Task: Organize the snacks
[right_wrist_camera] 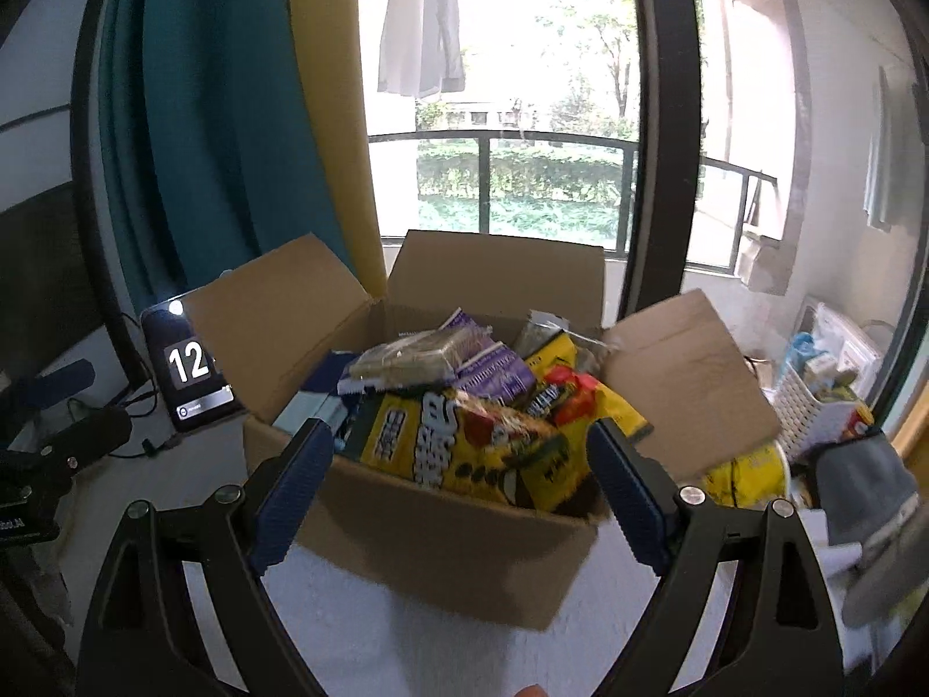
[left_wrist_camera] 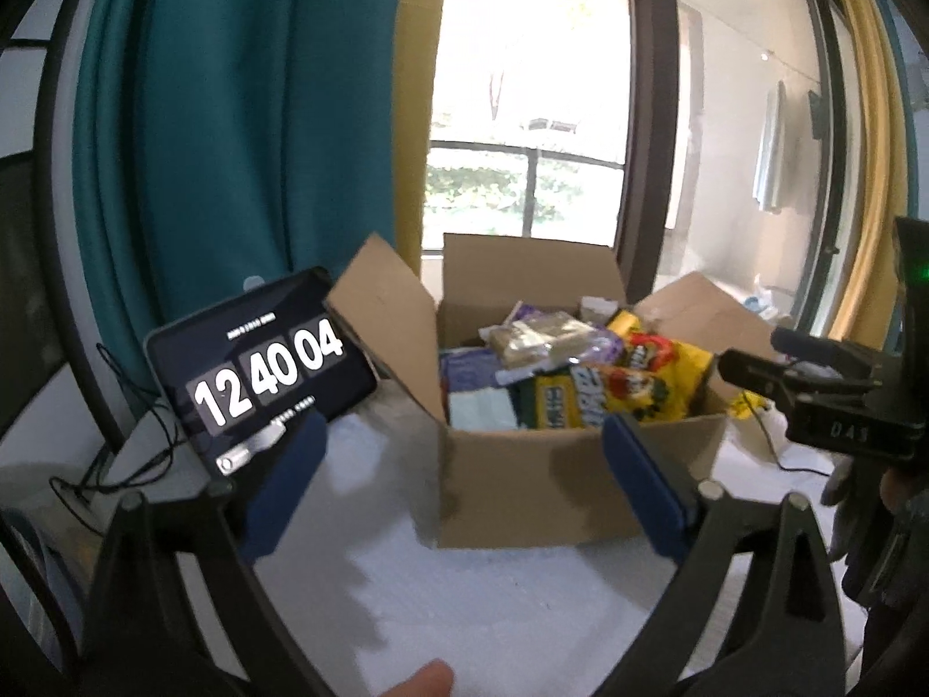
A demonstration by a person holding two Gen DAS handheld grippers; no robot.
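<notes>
Both grippers, left [left_wrist_camera: 464, 482] and right [right_wrist_camera: 458, 488], face the cardboard box [right_wrist_camera: 441, 528], jaws wide (nothing held).

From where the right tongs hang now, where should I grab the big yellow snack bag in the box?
Grip the yellow snack bag by its near lower edge, coming from above and the box's near side: it lies flat on top, draped over that wall.

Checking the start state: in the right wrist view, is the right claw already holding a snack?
No, the right claw stands wide open in front of the cardboard box, with no snack between its fingers.
</notes>
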